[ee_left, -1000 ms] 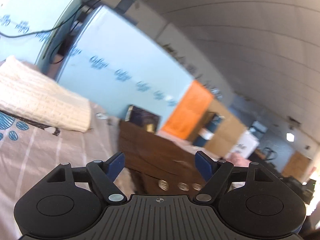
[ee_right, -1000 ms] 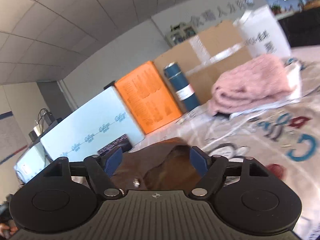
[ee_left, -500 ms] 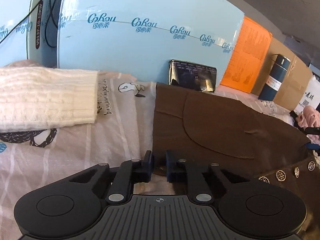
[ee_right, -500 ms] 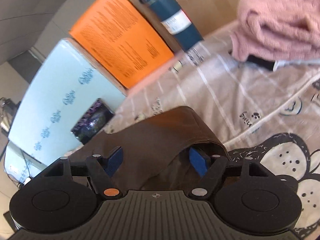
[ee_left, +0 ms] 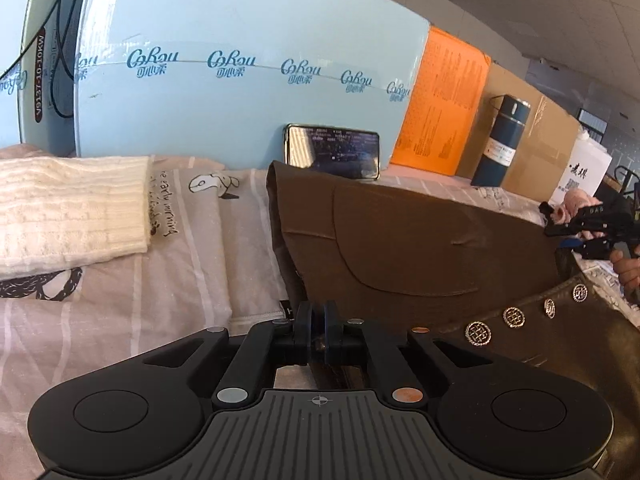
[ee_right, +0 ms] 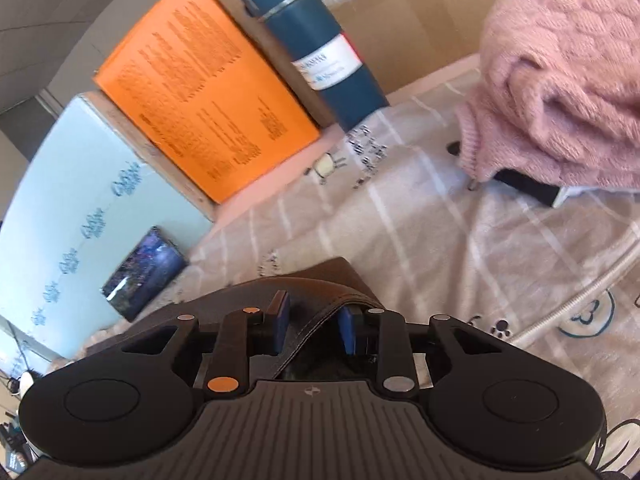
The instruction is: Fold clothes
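A printed sheet [ee_left: 120, 280] covers the surface; boxes [ee_left: 240, 100] line its far edge. Left gripper [ee_left: 316, 322] clenches the brown garment [ee_left: 420, 240]; right gripper [ee_right: 312, 330] straddles a fold, half-closed.

A pale blue panel [ee_left: 248, 92] and an orange board [ee_left: 440, 104] stand behind. Beside them is a cardboard box [ee_left: 536, 140]. Ceiling tiles [ee_left: 560, 8] overhead.

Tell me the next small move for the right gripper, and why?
Probably close the right gripper: its jaws stand apart around the brown garment's raised edge, while the left gripper is already shut on the near hem.
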`<state>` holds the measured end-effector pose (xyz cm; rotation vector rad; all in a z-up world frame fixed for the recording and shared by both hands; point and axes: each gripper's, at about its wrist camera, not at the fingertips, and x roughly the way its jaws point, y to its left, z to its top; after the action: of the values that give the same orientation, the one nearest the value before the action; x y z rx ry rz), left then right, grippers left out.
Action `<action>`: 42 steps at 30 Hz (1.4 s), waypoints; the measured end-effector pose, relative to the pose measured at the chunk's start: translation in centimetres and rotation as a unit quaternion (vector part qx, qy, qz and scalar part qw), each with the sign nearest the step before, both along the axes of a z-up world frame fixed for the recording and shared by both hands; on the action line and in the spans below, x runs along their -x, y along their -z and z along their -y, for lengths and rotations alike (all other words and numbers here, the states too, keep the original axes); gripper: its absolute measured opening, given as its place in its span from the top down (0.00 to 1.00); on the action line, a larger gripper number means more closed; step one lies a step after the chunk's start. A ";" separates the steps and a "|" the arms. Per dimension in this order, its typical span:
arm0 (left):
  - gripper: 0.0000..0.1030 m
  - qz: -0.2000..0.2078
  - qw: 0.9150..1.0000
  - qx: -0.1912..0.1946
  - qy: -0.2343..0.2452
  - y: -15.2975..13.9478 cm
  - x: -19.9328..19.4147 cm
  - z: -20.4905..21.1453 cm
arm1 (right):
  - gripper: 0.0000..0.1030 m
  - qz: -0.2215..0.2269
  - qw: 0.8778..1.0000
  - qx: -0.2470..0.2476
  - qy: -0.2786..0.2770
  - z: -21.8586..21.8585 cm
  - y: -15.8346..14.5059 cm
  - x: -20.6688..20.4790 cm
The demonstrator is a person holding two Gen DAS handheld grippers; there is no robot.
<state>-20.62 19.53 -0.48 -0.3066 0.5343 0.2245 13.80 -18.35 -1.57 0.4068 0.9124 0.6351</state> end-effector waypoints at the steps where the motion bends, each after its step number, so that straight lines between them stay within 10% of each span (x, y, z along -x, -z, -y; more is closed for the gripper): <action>1: 0.92 0.009 1.000 0.005 0.000 -0.2 0.5 -0.2 | 0.69 -0.001 1.000 -0.002 -0.009 0.2 0.0 0.3; 4: 0.83 0.036 0.999 0.022 0.003 -0.5 2.0 -0.5 | 0.45 0.021 0.999 -0.001 -0.047 0.8 -1.0 2.2; 8: 0.42 0.052 0.998 0.027 0.036 -0.5 3.0 0.7 | 0.29 0.099 0.988 0.021 -0.120 1.5 -3.4 7.8; 13: 0.36 0.035 0.995 -0.002 0.089 -0.4 2.7 3.3 | 0.19 0.187 0.961 0.061 -0.196 0.4 -3.9 14.6; 24: 0.24 0.056 0.983 -0.078 0.154 -1.3 7.7 7.7 | 0.17 0.225 0.928 0.164 -0.247 -1.2 0.3 19.6; 32: 0.05 0.078 0.959 -0.146 0.231 -2.6 12.9 11.8 | 0.14 0.279 0.931 0.120 -0.204 2.8 -0.5 22.7; 42: 0.03 0.003 0.905 -0.300 0.300 -1.1 13.6 16.9 | 0.00 0.406 0.856 0.164 -0.277 7.6 -1.8 29.3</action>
<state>-34.19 2.64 0.58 0.4620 0.5045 -0.2174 -15.47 -25.99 0.22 -0.4497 0.2824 1.0452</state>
